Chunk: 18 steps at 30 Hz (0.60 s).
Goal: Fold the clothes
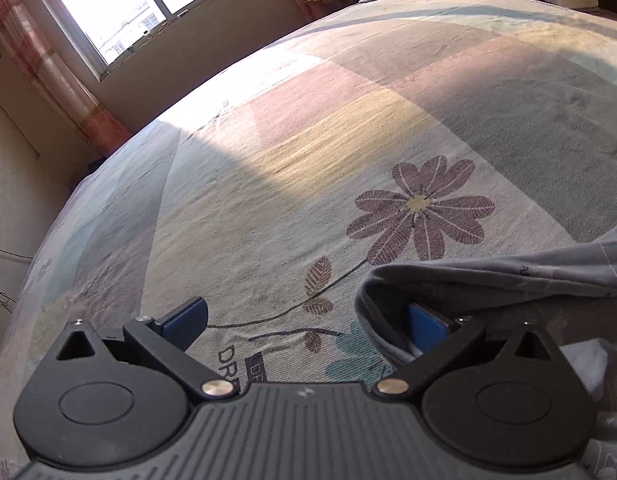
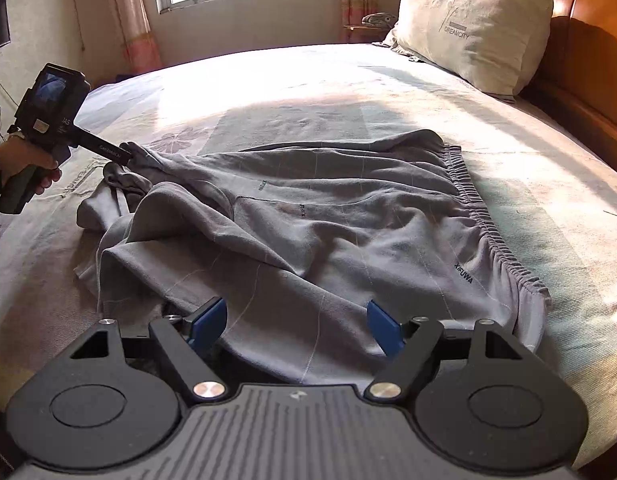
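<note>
Grey shorts [image 2: 328, 216] lie rumpled on the bed [image 2: 528, 168]. My left gripper [image 1: 308, 320] fingers are wide, hem draped over one; right gripper [image 2: 296, 320] wide, above cloth. I'd pinch corners, tug flat first.

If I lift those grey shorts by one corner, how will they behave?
The grey shorts will probably go floppy and drape, since they lie rumpled in soft folds. The gathered elastic waistband likely hangs heavier. They seem unlikely to slip, given the cloth bedsheet.
</note>
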### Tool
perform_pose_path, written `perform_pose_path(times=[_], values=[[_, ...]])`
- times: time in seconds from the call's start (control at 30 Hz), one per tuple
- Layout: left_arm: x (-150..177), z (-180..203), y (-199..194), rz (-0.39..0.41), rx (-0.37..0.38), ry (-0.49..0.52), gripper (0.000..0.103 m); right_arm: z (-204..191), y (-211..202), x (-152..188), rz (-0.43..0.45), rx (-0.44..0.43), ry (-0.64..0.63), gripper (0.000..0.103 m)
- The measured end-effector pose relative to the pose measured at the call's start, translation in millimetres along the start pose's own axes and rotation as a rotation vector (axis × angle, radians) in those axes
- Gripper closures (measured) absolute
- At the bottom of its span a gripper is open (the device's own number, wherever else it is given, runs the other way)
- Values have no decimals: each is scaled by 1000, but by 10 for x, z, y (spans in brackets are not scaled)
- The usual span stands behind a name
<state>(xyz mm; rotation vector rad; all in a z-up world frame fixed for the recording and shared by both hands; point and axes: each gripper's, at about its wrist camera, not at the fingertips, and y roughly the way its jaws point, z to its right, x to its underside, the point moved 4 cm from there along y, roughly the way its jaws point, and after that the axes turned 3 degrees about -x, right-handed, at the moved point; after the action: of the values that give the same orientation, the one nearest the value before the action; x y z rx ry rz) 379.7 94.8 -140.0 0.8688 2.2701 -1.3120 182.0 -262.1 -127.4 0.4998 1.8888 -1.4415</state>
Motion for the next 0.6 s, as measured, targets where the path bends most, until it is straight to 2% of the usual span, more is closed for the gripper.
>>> perform_pose_path(times=[0.13, 0.2, 0.4, 0.6], values=[[26, -256, 10, -51, -29, -53, 0, 1, -36, 7, 7, 3, 8, 22], [-15, -347, -46, -39, -47, -69, 0, -8, -60, 2, 18, 4, 10, 22], [-367, -398, -552, 150, -152, -24, 0, -14, -138, -7, 38, 12, -1, 22], [-784, -382, -1117, 326, -200, 68, 0, -2, -231, -10, 61, 12, 9, 22]])
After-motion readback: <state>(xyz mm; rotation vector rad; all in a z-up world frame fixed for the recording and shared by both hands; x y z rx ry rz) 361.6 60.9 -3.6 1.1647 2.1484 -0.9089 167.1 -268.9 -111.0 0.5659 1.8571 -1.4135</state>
